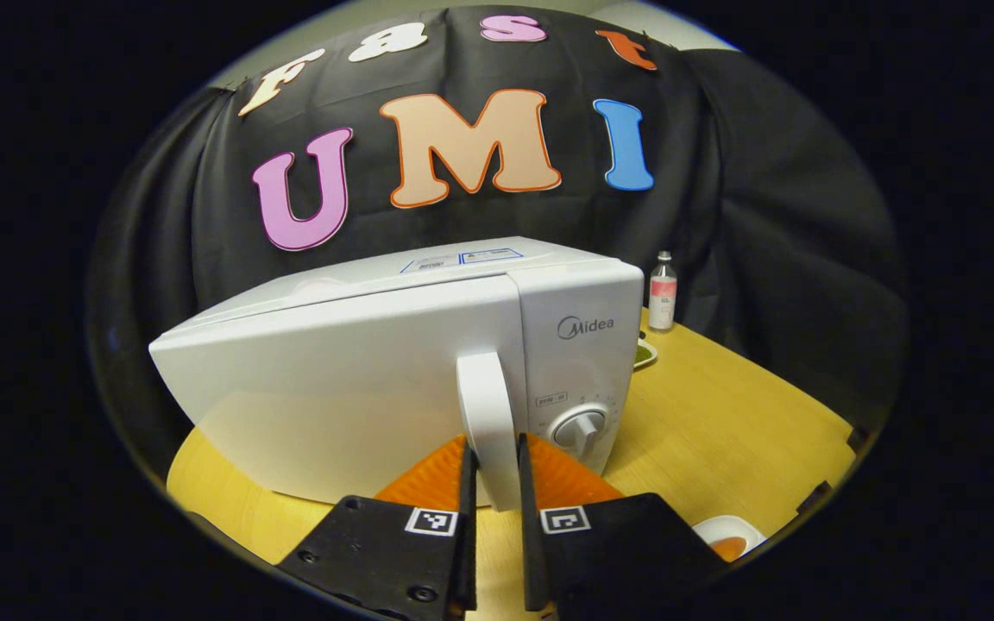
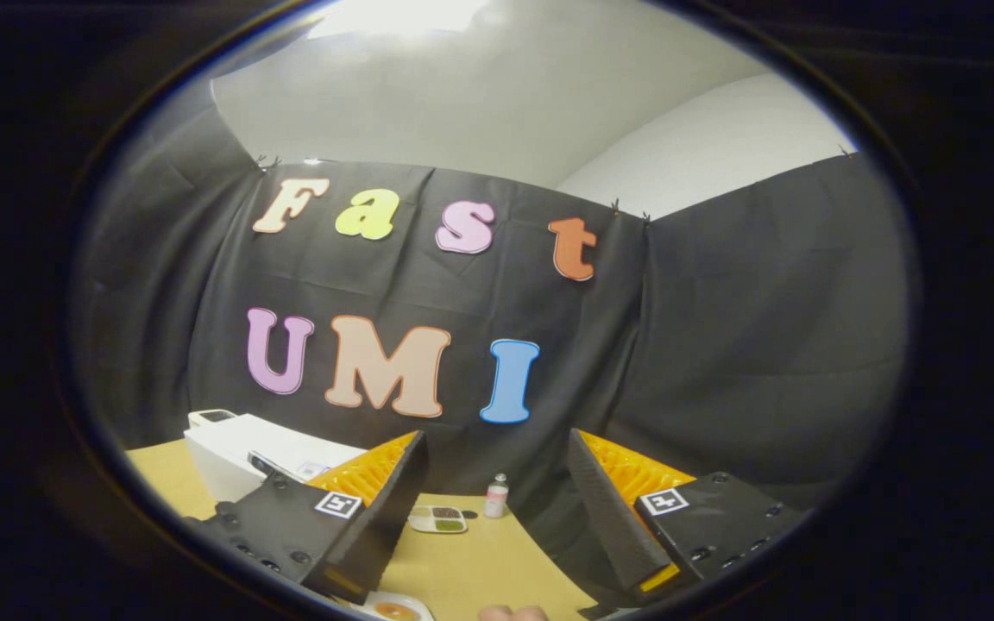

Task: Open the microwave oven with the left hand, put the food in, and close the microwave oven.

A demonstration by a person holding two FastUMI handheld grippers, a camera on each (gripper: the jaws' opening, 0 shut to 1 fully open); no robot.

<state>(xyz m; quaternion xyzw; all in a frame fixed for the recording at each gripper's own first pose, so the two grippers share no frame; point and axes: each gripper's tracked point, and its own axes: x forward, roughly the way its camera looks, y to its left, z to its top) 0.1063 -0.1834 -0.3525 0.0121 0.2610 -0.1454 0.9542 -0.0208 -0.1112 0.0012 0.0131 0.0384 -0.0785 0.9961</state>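
The white microwave (image 1: 583, 328) stands on the wooden table (image 1: 721, 431). Its door (image 1: 333, 388) stretches off to the left, seemingly angled a little out from the control panel with its knob (image 1: 581, 427). My left gripper (image 1: 494, 466) is shut on the door's upright white handle (image 1: 484, 397), one finger on each side. A white plate with orange food (image 1: 726, 539) lies at the table's near right edge; in the right gripper view the plate (image 2: 393, 609) sits just below my open right gripper (image 2: 497, 444), which is held above the table and grips nothing. The microwave (image 2: 238, 453) is far left there.
A small bottle with a pink label (image 1: 662, 291) stands behind the microwave near the black cloth wall. A compartment tray with green and brown food (image 2: 437, 518) lies beside the bottle (image 2: 496, 497). A bit of a hand (image 2: 510, 613) shows at the bottom edge.
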